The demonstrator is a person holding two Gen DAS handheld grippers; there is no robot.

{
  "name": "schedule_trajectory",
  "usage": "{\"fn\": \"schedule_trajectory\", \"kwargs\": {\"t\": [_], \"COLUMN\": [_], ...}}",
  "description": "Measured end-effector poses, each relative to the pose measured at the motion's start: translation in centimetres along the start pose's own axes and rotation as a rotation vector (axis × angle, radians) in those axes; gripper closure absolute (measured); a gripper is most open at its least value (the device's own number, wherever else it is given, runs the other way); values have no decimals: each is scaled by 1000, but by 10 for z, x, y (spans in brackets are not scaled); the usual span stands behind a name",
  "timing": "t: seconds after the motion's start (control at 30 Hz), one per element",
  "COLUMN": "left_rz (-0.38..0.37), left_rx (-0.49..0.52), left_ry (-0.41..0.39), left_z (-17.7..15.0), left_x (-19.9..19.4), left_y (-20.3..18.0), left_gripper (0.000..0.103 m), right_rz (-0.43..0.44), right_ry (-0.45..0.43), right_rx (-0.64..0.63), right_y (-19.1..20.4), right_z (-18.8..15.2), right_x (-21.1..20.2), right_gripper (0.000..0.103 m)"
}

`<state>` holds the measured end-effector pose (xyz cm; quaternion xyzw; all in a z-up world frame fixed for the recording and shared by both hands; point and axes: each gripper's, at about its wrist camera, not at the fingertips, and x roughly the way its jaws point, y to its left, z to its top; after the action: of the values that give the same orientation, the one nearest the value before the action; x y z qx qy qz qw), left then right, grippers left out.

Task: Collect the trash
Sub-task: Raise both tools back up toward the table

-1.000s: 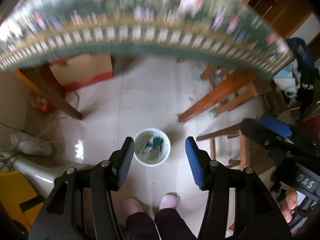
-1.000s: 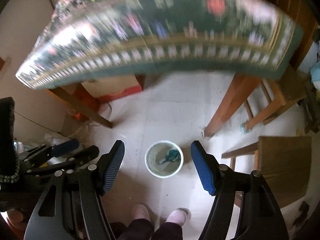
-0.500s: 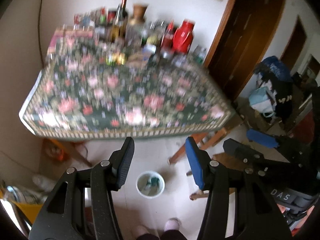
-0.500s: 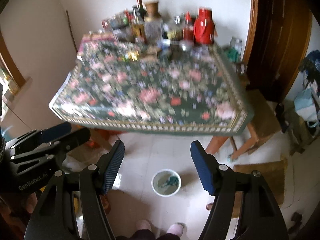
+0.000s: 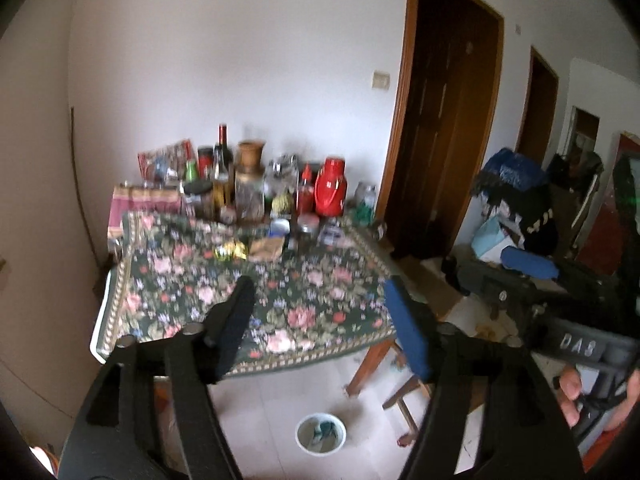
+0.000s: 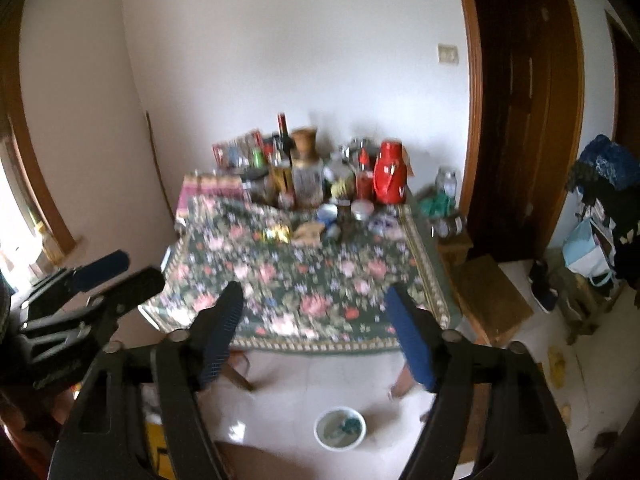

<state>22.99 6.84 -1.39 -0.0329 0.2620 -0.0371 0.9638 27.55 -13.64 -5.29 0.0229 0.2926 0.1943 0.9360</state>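
The left gripper (image 5: 320,320) and the right gripper (image 6: 316,326) are both held above the near edge of the table with the floral tablecloth (image 5: 224,280), pointing across it toward the white wall. Each has its jaws standing apart and has just been opening wider, with nothing between the blue pads (image 5: 408,332); only the tablecloth shows through the gaps.

The trash lies on the far half of that table. A crumpled gold wrapper (image 5: 231,250) sits on the cloth just beside a flat brown paper scrap (image 5: 266,249), both in front of the crowded row of bottles and jars along the wall. From the right wrist view the same gold wrapper (image 6: 277,234) and the brown scrap (image 6: 308,232) lie well beyond the fingertips, toward the table's far edge and slightly left of the gripper's midline. Neither gripper touches them.

A red thermos (image 5: 330,192) stands at the right end of the row, behind the scraps. On the tiled floor in front of the table, below both grippers, stands a small white bin (image 5: 321,434) with something green inside; in the right wrist view the bin (image 6: 340,428) shows low between the two arms of the gripper.
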Motion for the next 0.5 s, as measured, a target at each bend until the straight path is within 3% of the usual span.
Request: {"fn": "schedule_trajectory", "kwargs": {"t": [0.1, 0.23, 0.5], "left_rz": [-6, 11, 38], "left_rx": [-1, -4, -35], "left_ry": [-38, -79, -49], "left_z": [6, 12, 29], "left_x": [-10, -11, 33], "left_y": [5, 11, 19], "left_gripper": [12, 11, 10], "right_rz": [-31, -62, -51], "right_ry": [-55, -93, -87], "right_rx": [10, 37, 23], "right_y": [-1, -7, -23], "right_z": [9, 15, 30], "right_x": [-8, -8, 20], "right_gripper": [17, 11, 10]}}
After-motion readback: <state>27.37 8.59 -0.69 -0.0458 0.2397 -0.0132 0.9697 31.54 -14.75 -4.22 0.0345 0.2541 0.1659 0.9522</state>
